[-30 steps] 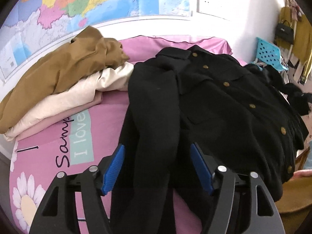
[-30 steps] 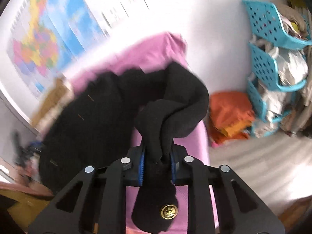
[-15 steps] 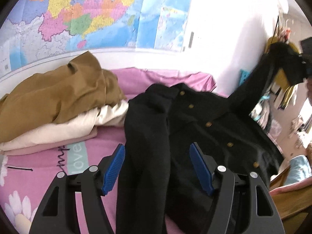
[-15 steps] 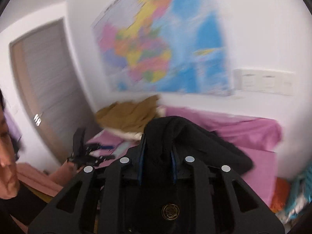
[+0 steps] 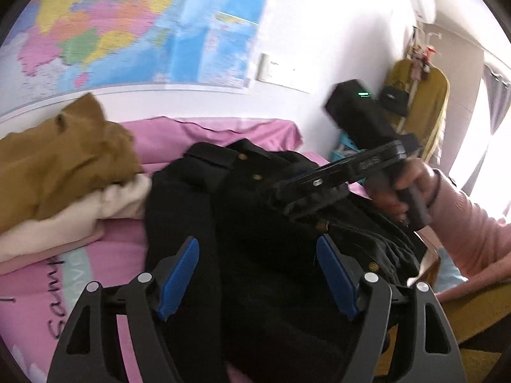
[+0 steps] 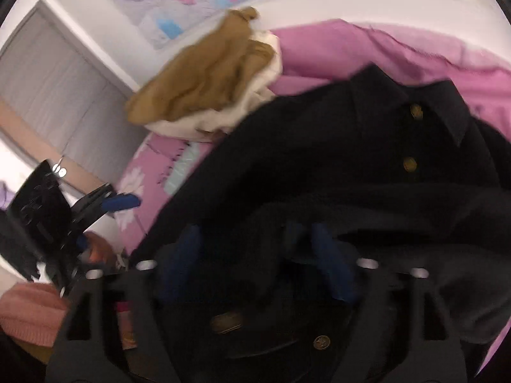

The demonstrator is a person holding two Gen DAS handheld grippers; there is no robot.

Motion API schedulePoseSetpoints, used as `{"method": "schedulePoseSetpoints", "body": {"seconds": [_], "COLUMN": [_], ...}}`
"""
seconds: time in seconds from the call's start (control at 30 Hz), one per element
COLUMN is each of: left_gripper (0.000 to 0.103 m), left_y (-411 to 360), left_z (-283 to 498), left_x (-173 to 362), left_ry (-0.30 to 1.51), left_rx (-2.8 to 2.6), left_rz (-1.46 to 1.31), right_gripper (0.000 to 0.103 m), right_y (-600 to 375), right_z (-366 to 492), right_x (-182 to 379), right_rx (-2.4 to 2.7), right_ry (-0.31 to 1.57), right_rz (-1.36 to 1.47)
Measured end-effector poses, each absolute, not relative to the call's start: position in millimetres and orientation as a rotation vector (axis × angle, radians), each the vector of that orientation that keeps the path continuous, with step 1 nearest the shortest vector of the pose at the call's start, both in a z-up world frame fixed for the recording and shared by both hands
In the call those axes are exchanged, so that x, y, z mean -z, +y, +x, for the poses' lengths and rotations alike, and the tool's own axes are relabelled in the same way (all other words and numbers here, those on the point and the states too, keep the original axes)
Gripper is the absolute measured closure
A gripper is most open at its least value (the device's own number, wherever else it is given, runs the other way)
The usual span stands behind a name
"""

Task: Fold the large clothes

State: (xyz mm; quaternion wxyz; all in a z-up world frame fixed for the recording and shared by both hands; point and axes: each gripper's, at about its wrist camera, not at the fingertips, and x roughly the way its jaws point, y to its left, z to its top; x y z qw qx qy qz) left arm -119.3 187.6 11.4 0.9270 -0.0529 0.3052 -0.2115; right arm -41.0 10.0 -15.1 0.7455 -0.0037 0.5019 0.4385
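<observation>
Through my left wrist camera, my left gripper (image 5: 257, 276) hangs low over the black jacket (image 5: 255, 223), its blue-padded fingers (image 5: 179, 276) spread wide with nothing between them; a folded sleeve (image 5: 182, 233) of the jacket runs up between and below the pads without being pinched. The jacket lies on the pink bed (image 5: 223, 132), collar toward the wall, brass buttons showing down its front. To its left sits a pile of a mustard garment (image 5: 64, 159) on top of cream clothes (image 5: 73, 223), touching the jacket's shoulder. My right gripper (image 5: 306, 188) reaches in from the right over the jacket's front, held in my right hand (image 5: 402, 191); from this side I cannot tell how its fingers stand. A map (image 5: 111, 32) hangs on the wall behind.

Through my right wrist camera, blurred, my right gripper (image 6: 255, 255) is down on the jacket (image 6: 319, 166), and its blue fingers (image 6: 329, 261) look parted, with a hump of black cloth lying between them, released rather than clamped. The collar (image 6: 412, 95) sits at upper right, two buttons below it. The mustard garment (image 6: 207, 76) lies beyond on the bed (image 6: 367, 51). My left gripper (image 6: 105, 204) shows at far left beside the jacket's edge.
</observation>
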Motion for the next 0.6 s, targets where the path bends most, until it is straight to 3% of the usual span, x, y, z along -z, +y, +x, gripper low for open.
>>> {"method": "schedulePoseSetpoints", "body": {"seconds": [0.27, 0.47, 0.5, 0.57, 0.6], "left_gripper": [0.021, 0.017, 0.022, 0.045, 0.064], "left_y": [145, 126, 124, 124, 125], "left_z": [-90, -69, -64, -56, -53], "left_x": [6, 28, 34, 41, 42], "left_ry": [0.711, 0.805, 0.823, 0.848, 0.86], "left_rx": [0.536, 0.5, 0.49, 0.465, 0.46], "left_rz": [-0.074, -0.012, -0.001, 0.013, 0.017], "right_gripper": [0.025, 0.023, 0.022, 0.02, 0.02], "right_y": [-83, -184, -200, -215, -220], "right_z": [-29, 12, 16, 21, 21], "right_x": [-30, 11, 23, 41, 51], "right_rx": [-0.753, -0.447, -0.427, -0.445, -0.483], "right_ry": [0.88, 0.957, 0.983, 1.025, 1.049], "right_rz": [0.004, 0.143, 0.196, 0.291, 0.343]}}
